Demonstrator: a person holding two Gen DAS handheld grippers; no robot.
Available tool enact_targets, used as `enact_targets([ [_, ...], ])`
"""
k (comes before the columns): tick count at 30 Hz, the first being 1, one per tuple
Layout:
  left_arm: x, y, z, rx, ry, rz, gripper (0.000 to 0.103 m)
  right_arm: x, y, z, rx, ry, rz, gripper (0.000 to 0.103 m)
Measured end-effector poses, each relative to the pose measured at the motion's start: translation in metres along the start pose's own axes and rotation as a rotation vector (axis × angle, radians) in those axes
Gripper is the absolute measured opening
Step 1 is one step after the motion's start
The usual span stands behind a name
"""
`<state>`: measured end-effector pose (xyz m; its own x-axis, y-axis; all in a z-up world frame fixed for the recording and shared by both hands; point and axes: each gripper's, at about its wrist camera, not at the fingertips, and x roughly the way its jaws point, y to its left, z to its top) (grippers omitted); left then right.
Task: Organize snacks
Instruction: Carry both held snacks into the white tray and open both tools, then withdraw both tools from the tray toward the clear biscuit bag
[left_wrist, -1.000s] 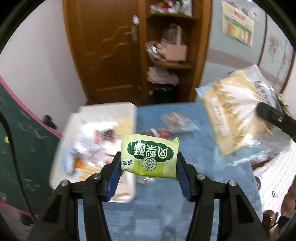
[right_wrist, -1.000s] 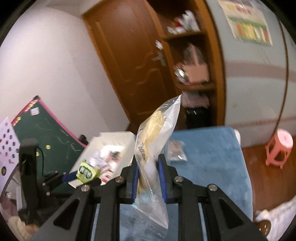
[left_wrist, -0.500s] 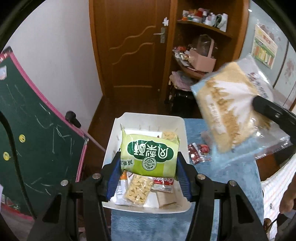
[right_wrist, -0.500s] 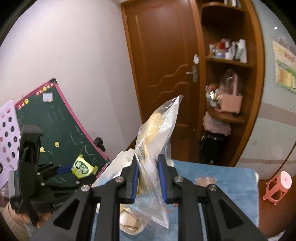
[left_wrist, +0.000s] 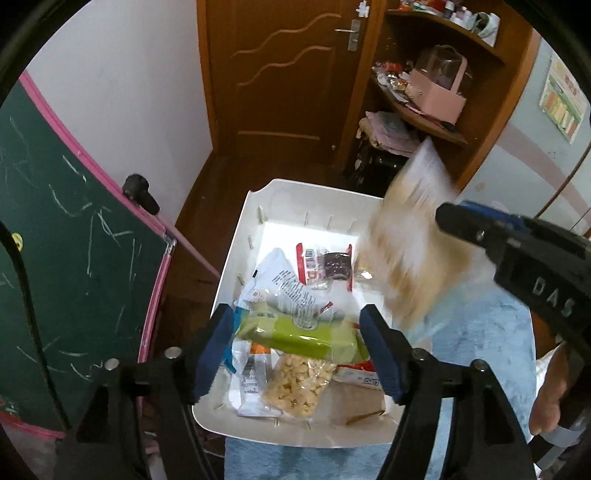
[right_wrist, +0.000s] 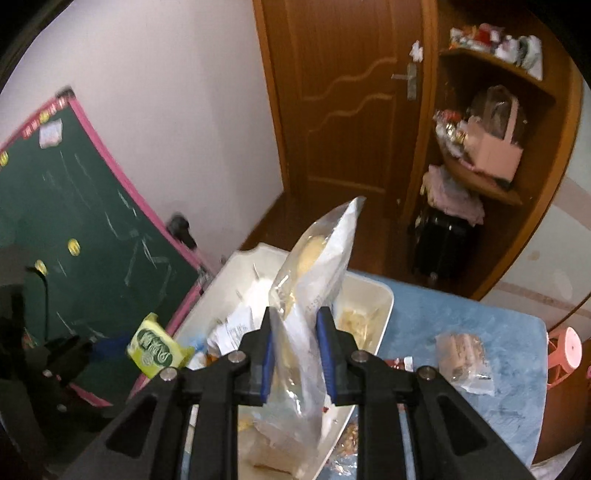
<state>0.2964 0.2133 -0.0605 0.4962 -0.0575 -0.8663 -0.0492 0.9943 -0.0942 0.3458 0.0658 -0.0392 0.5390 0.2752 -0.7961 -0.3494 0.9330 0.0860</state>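
The left claw (left_wrist: 297, 347) is opening, and the green snack pack (left_wrist: 301, 334) is seen lying loose between its blue pads, no longer pinched, above the heap inside the white bin (left_wrist: 251, 229). The right claw (right_wrist: 297, 349) is clenched on the clear cracker bag (right_wrist: 314, 280), which is held upright over the bin's nearer edge. A further wrapped snack (right_wrist: 463, 356) is left on the blue surface (right_wrist: 498, 402), beside the bin.

The green pack is judged light, soft and slightly crushable; it is best taken across its short sides, as the pads stand now. The cracker bag is thought slippery and brittle inside, so a hold on the film near its lower seam, not on the crackers, seems safest.

Compared with half a second earlier, the green pack has been released from a firm pinch and has tipped from upright to nearly flat, lower toward the bin's contents. The cracker bag has been carried from beside the bin to above it, and the bin fills more of both views.
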Motion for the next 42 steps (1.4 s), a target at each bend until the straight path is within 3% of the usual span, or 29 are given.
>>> enact_targets([
  [9,-0.002,0.006,-0.008,0.0,0.0,0.02,0.077,-0.003,0.01,-0.013,-0.051,0.027,0.045,0.024],
  [21,-0.051,-0.014,-0.021,0.036,-0.052,-0.003,0.077,-0.051,-0.007,-0.036,-0.058,0.006,0.071,0.024],
  [30,-0.107,-0.059,-0.035,0.095,-0.121,-0.043,0.079,-0.124,-0.039,-0.07,-0.038,-0.062,0.05,0.024],
  [38,-0.144,-0.129,-0.056,0.197,-0.163,-0.093,0.082,-0.177,-0.076,-0.095,-0.029,-0.114,0.005,0.024],
  [39,-0.147,-0.137,-0.058,0.208,-0.167,-0.093,0.083,-0.181,-0.079,-0.097,-0.027,-0.118,0.004,0.026],
  [42,-0.152,-0.166,-0.062,0.24,-0.174,-0.103,0.09,-0.197,-0.1,-0.107,-0.011,-0.153,-0.034,0.05],
])
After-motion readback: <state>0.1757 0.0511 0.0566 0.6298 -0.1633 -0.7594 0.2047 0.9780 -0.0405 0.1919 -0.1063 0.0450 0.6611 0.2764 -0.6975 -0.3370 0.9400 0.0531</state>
